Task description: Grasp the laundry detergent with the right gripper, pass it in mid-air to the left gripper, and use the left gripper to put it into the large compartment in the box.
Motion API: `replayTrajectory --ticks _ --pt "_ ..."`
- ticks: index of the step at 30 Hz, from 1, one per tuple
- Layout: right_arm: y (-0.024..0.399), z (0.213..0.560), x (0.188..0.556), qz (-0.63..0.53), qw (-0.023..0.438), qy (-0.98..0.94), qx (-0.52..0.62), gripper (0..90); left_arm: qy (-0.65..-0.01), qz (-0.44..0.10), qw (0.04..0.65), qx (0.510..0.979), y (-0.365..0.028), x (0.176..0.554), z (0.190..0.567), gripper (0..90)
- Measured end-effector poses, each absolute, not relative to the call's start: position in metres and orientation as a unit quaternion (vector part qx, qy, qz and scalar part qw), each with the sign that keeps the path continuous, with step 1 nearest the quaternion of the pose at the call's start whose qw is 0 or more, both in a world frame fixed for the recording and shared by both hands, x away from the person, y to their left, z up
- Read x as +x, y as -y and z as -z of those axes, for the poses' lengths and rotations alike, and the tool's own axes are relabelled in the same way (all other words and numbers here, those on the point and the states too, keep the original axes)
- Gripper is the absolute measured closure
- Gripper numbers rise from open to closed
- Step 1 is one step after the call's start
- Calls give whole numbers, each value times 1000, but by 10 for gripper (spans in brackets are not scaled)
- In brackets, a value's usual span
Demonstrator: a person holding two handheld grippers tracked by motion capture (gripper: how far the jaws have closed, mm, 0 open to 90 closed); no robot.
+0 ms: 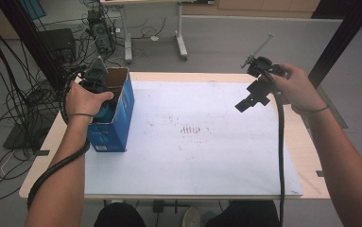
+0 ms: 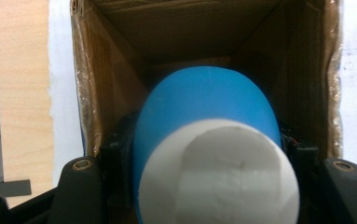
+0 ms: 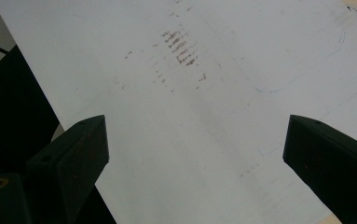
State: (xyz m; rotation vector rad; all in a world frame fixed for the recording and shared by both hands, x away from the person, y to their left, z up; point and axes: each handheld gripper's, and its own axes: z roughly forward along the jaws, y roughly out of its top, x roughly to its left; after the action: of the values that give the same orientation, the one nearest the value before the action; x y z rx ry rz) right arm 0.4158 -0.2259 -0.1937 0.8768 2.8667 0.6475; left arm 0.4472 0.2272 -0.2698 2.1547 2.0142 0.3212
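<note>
The left gripper [image 2: 204, 186] clamps a blue cylinder [image 2: 204, 107] inside the open box [image 1: 122, 101] at the table's far left corner. The right gripper [image 3: 195, 154] hangs open and empty near the far right edge. The risk I see: the cylinder catches a cardboard wall and tips the box.

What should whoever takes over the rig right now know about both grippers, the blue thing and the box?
Left gripper: jaws shut on the blue cylinder with a white end, held in the mouth of the open blue box at the table's left.
Right gripper: jaws open, nothing between them, raised above the white sheet.
Done: cylinder gripped and partly inside the box.
Left: probably lower it in, release, withdraw.
</note>
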Motion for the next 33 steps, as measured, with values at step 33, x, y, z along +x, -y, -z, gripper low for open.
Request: replayTrajectory --ticks 33 --pt "229 177 417 -208 52 -932 292 65 -676 -105 88 724 -229 448 274 375"
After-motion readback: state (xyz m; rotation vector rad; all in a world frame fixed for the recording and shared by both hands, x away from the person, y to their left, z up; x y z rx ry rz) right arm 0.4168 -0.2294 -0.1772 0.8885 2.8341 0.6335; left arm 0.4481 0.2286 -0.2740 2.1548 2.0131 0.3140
